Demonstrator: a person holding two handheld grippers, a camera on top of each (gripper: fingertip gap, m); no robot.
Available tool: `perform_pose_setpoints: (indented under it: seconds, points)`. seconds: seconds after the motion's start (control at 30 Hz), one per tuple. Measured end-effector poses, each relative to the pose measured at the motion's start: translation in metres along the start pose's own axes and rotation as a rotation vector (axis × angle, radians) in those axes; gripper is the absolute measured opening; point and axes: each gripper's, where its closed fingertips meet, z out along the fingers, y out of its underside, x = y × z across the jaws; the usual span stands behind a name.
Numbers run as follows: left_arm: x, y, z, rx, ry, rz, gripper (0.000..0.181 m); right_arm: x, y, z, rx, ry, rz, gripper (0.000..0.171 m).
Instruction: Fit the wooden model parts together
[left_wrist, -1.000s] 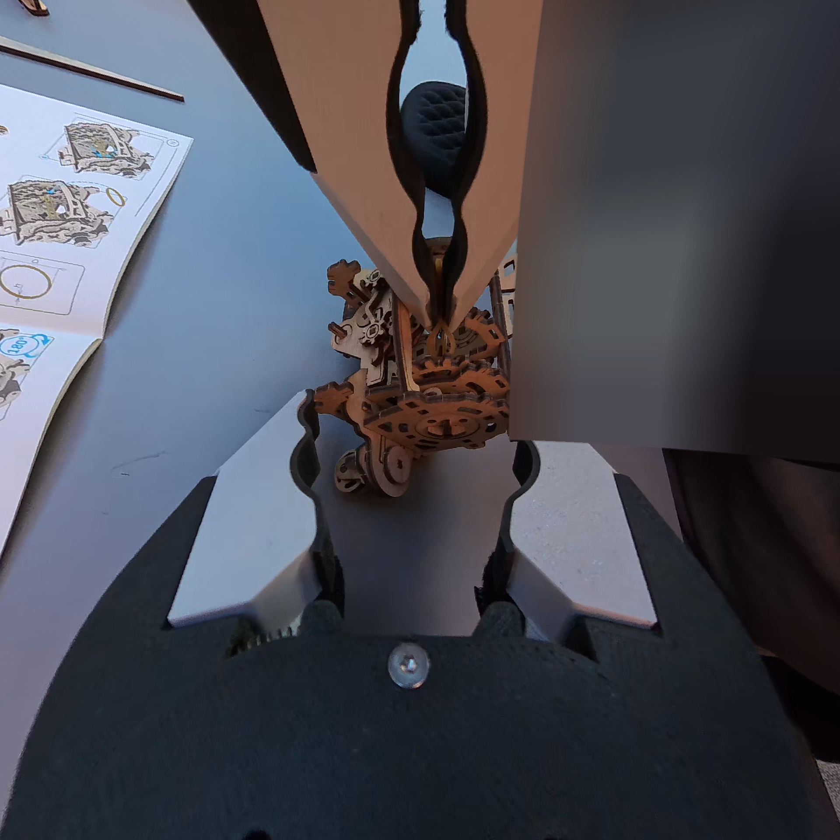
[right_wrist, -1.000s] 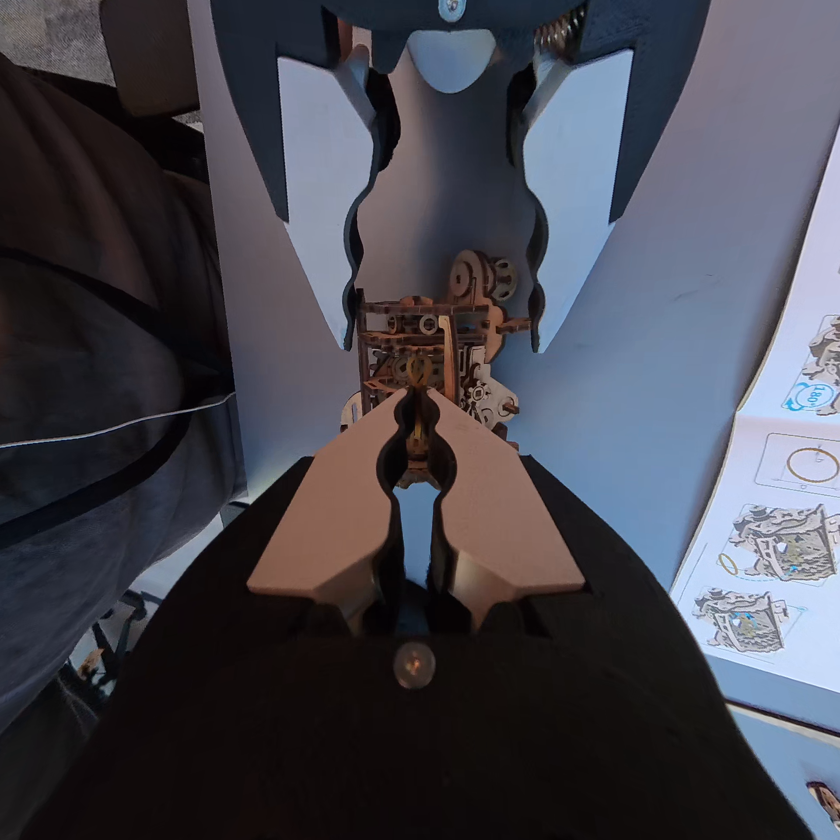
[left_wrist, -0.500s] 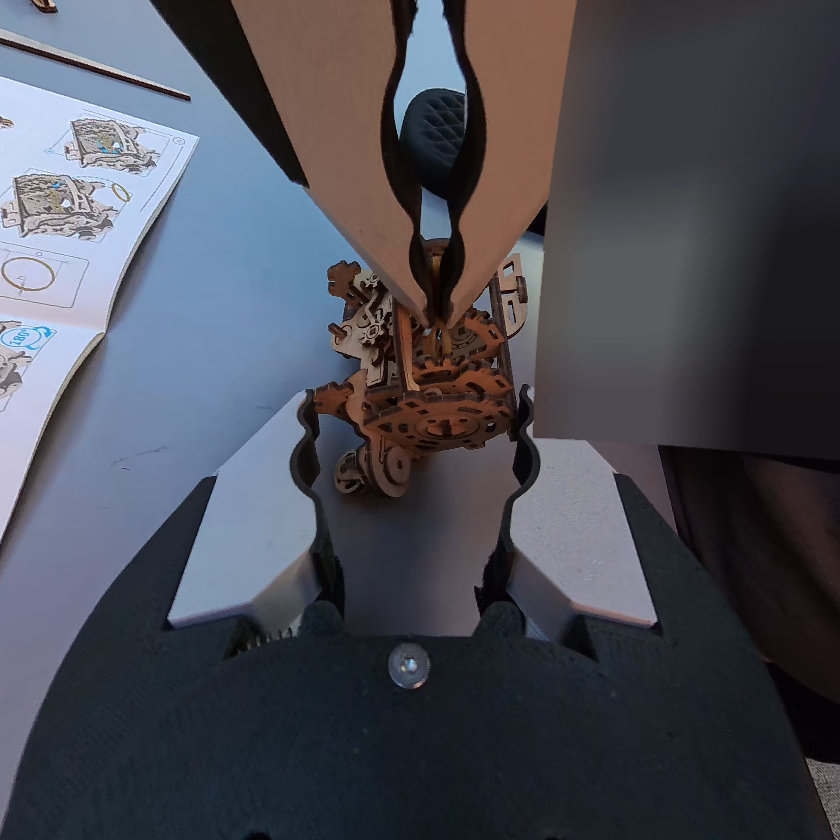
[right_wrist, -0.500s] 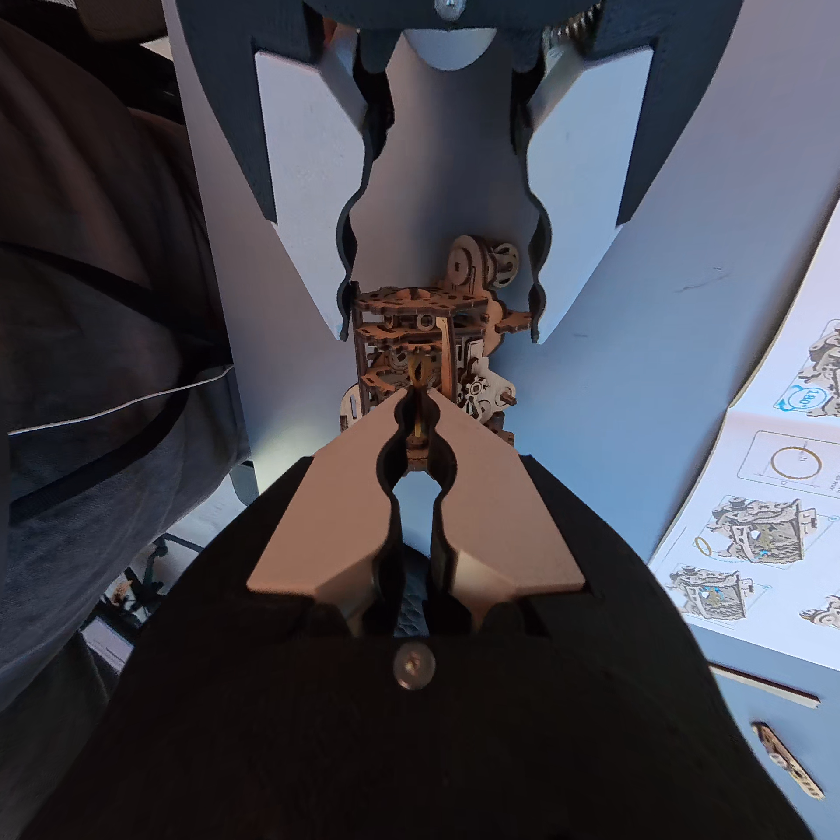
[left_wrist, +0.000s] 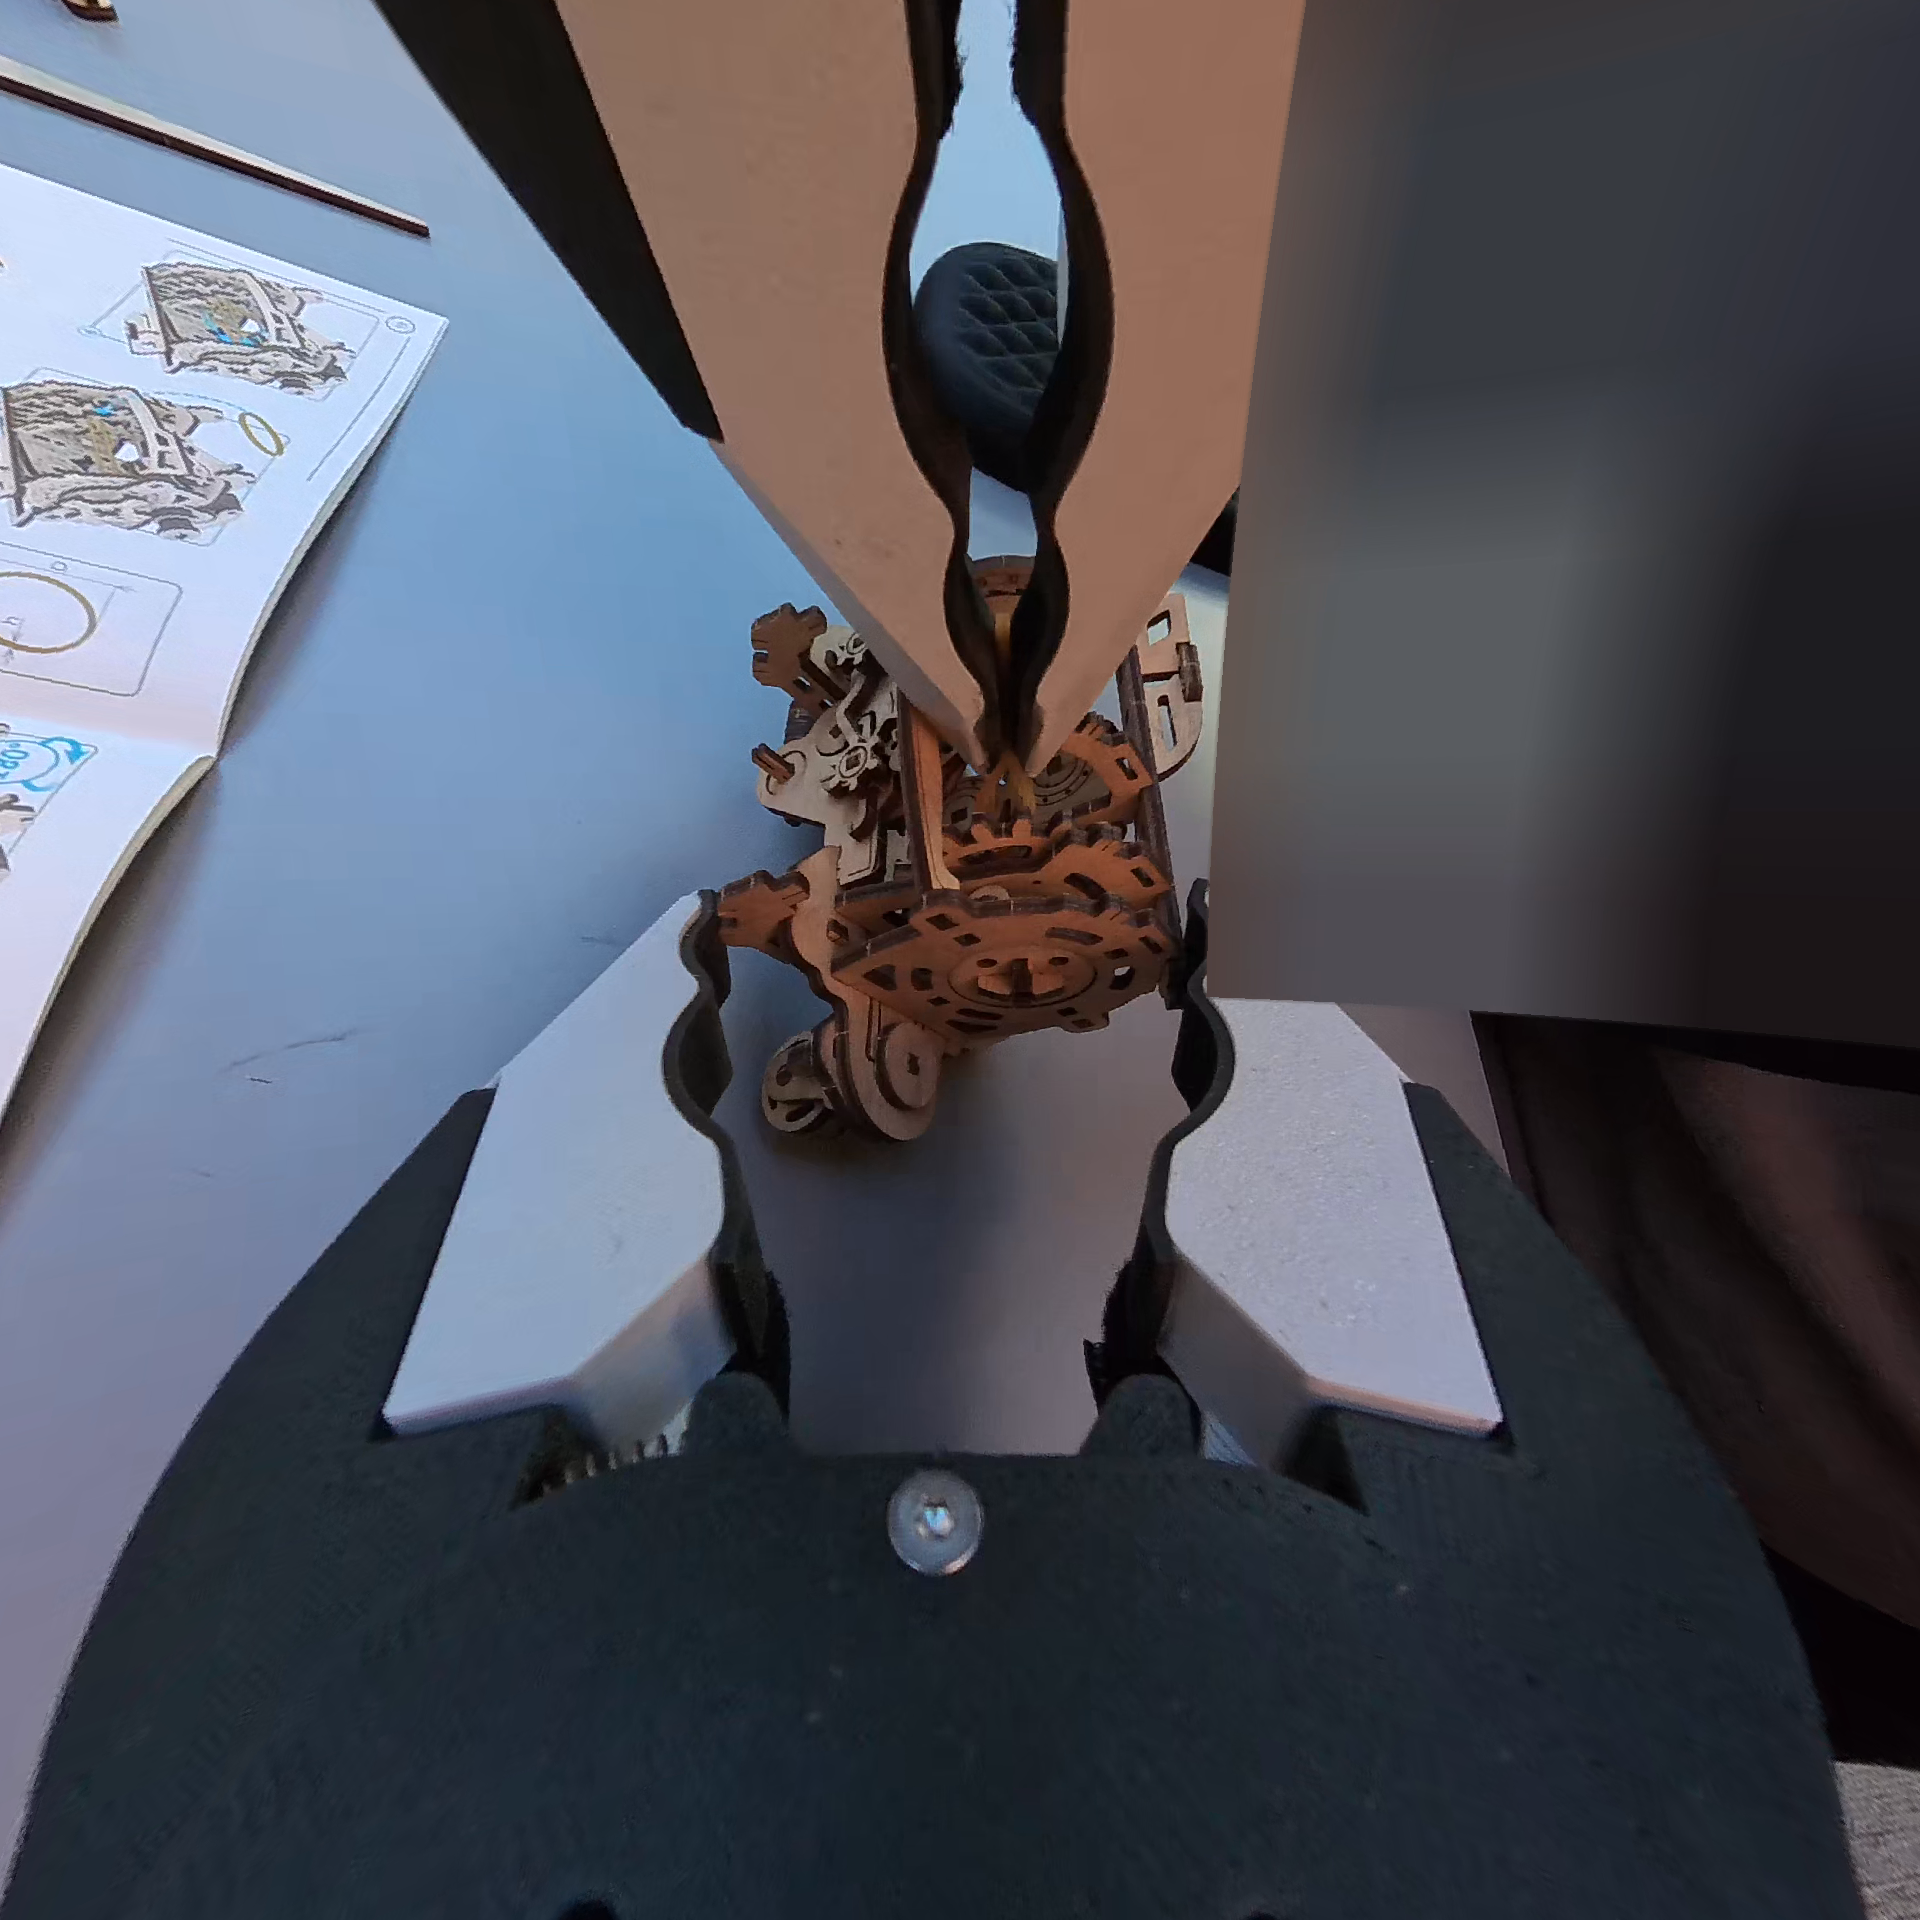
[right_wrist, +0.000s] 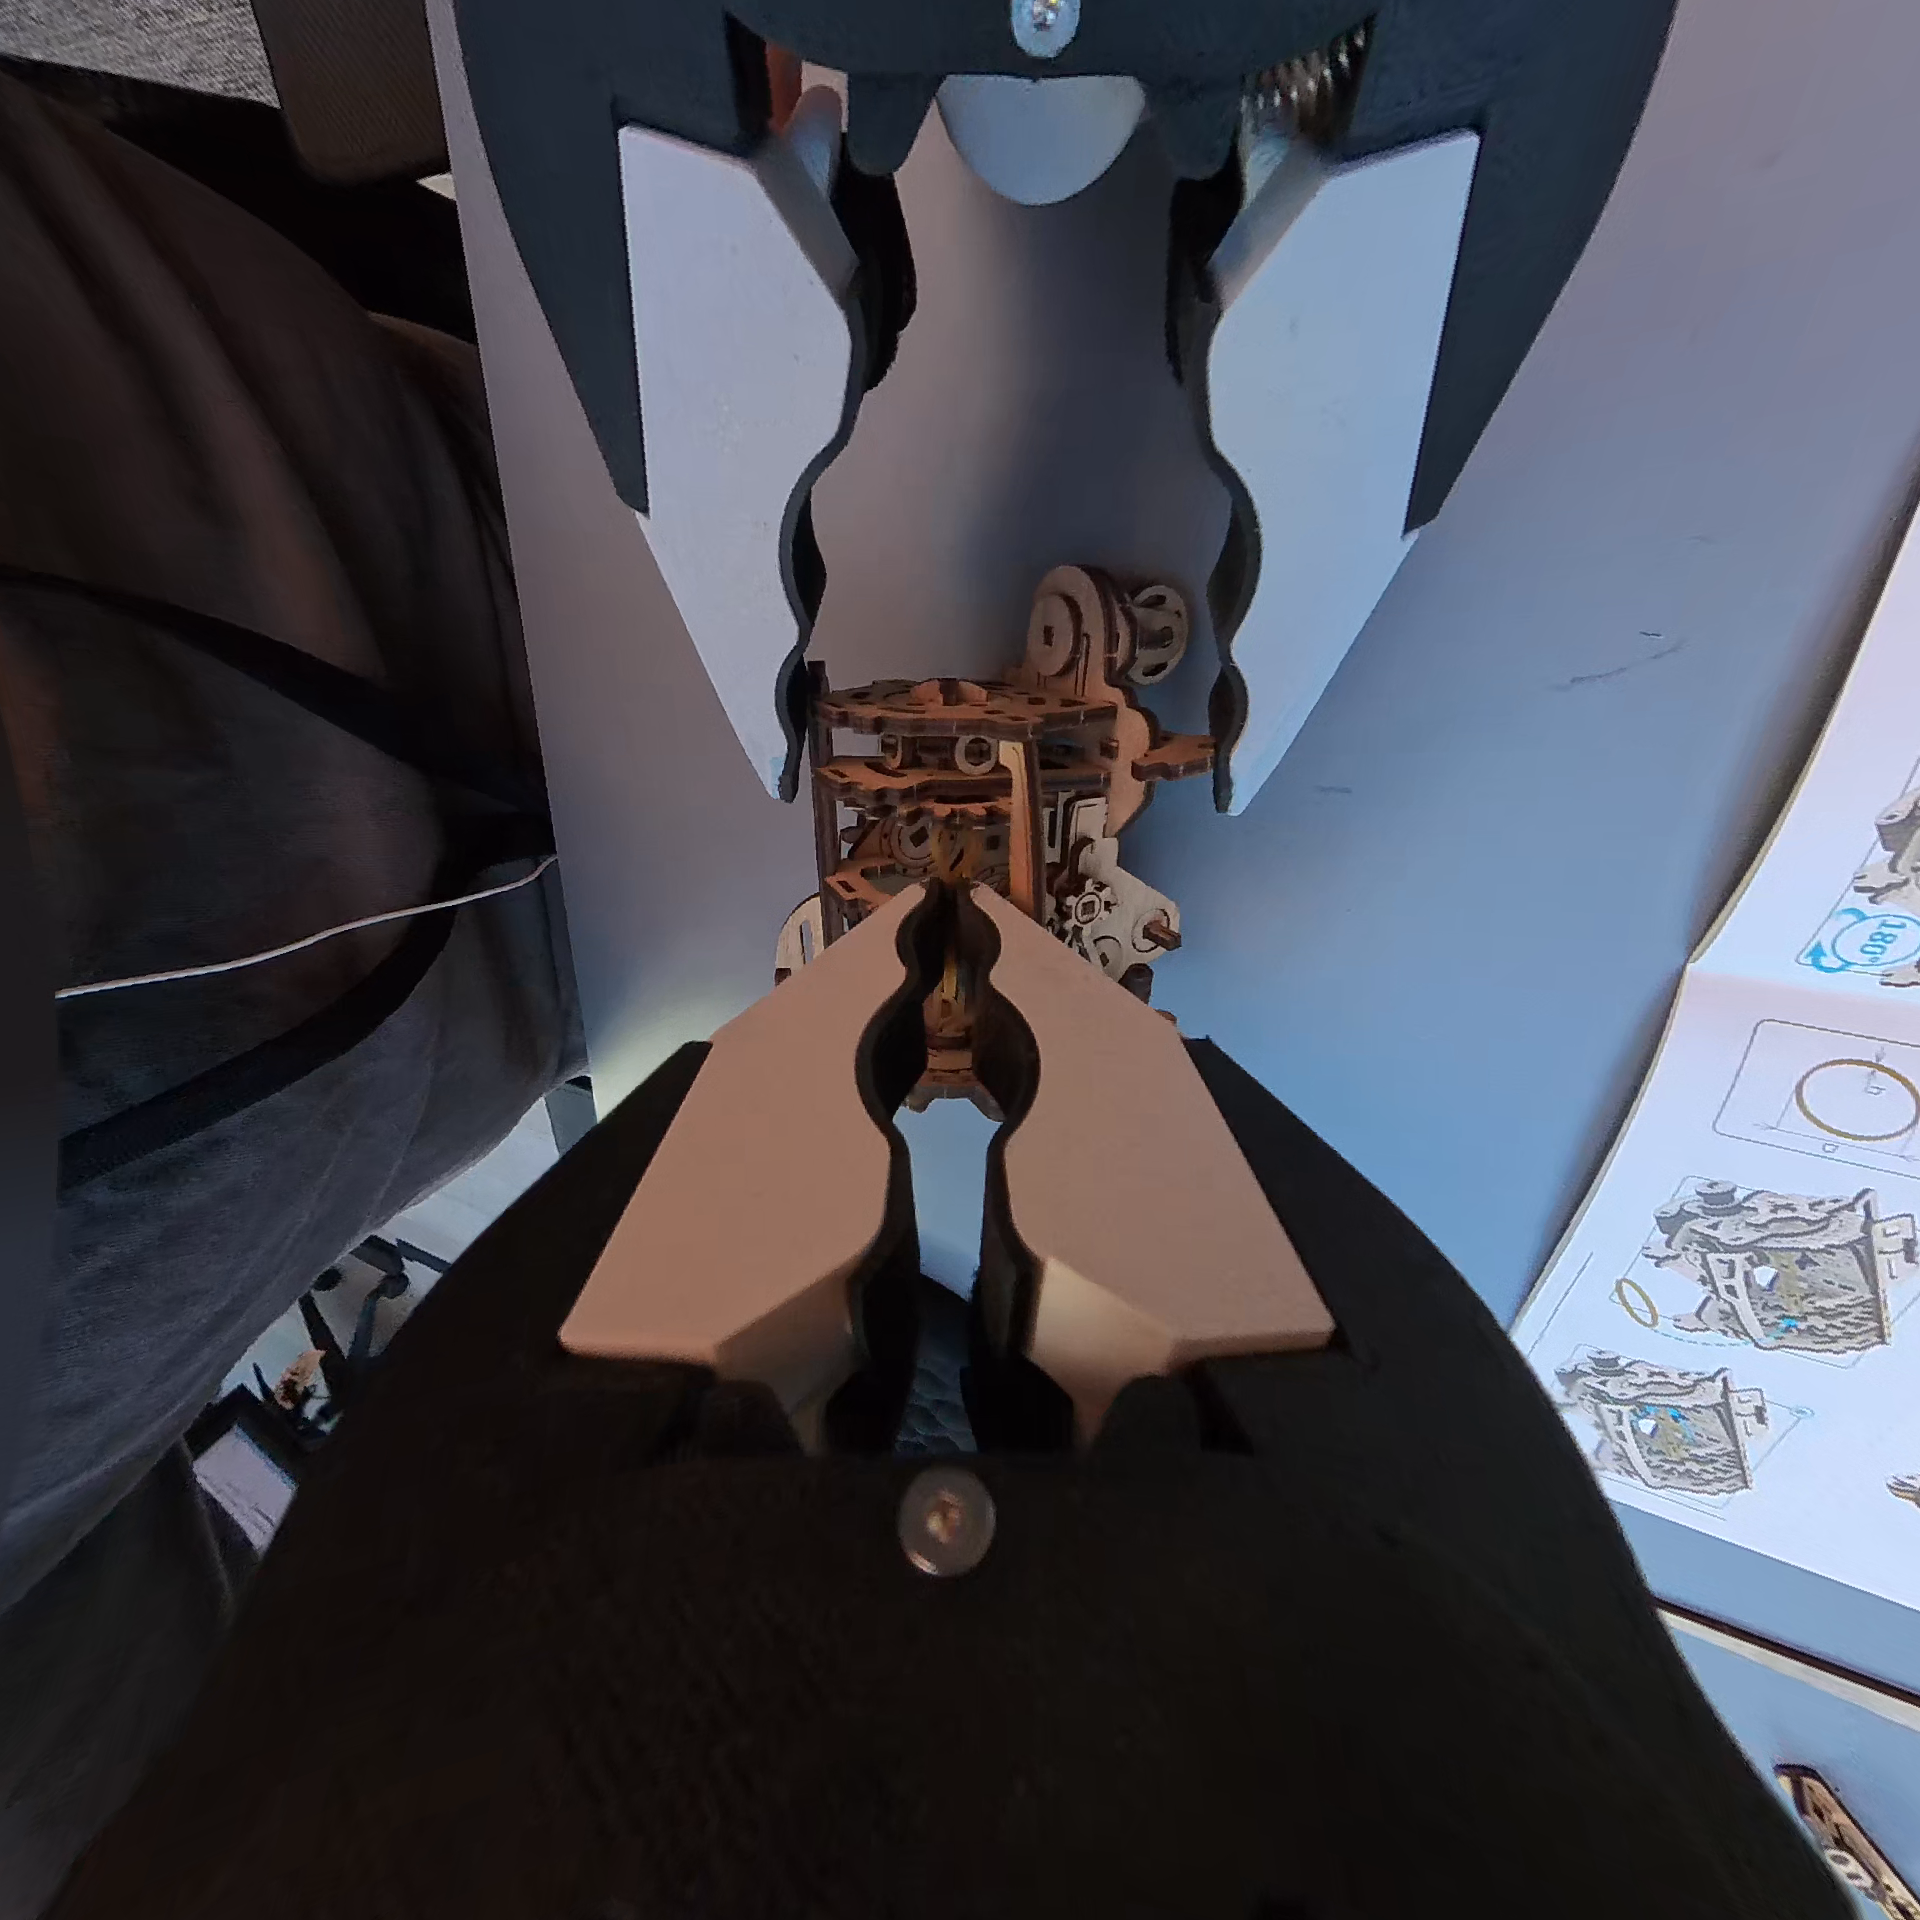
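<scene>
The brown wooden gear model (left_wrist: 987, 935) stands on the grey table (left_wrist: 468, 831); it also shows in the right wrist view (right_wrist: 935, 769). My left gripper (left_wrist: 951, 925) is open, one fingertip at each side of the model's near end, close to or touching it. It shows from the front in the right wrist view (right_wrist: 1008, 784). My right gripper (right_wrist: 948, 891) is shut on a thin yellowish band (right_wrist: 951, 987), its tips pressed into the model's top frame. It comes in from above in the left wrist view (left_wrist: 1003, 753).
An open instruction booklet (left_wrist: 156, 499) lies left of the model, also in the right wrist view (right_wrist: 1787, 1195). A thin wood strip (left_wrist: 208, 156) lies beyond it. A loose wooden piece (right_wrist: 1839, 1849) sits near the table edge. A person's dark clothing (right_wrist: 208, 727) is beside the table. My two grippers' fingertips are within a few centimetres of each other.
My left gripper has moved forward, so its open fingertips now flank the model. My right gripper stays shut on the band at the model's top.
</scene>
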Motion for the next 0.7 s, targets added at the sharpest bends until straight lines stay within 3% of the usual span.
perform_pose_setpoints:
  seconds: [0.37,0.7]
  points:
    - [0.0004,-0.0010,0.0010,0.025,0.023,-0.028,0.086,0.0009,0.0018,0.0002,-0.094,-0.018,0.009,0.000]
    - [0.0006,-0.0014,0.0001,0.031,0.031,-0.033,0.086,0.0002,0.0000,-0.0002,-0.065,-0.061,-0.006,0.000]
